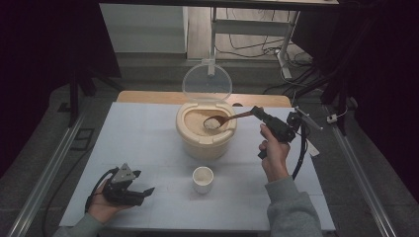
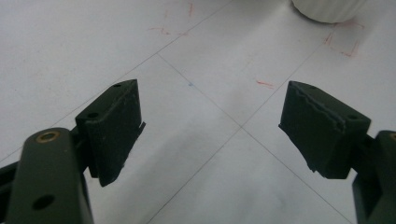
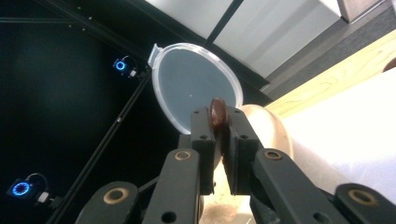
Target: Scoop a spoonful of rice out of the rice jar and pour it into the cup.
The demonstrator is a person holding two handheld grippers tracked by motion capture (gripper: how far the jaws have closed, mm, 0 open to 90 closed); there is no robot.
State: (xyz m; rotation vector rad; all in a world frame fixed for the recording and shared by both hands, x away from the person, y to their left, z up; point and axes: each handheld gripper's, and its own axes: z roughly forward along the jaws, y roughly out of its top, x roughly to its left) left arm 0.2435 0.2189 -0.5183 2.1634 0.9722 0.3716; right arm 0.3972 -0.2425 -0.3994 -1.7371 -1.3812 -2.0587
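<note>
Tilting the brown wooden spoon (image 1: pixel 228 119), clamped in the right gripper (image 1: pixel 257 112), risks spilling rice; left gripper (image 1: pixel 143 190) gapes empty.

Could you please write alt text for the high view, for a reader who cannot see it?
The right gripper, shut on the handle of a wooden spoon, holds a scoop of rice over an open beige rice container whose clear lid stands upright. A small white cup sits in front of the container, and the left gripper rests open at the table's near left.

A brown wooden spoon (image 1: pixel 229 118) heaped with rice hangs above the open rice container (image 1: pixel 206 132).
</note>
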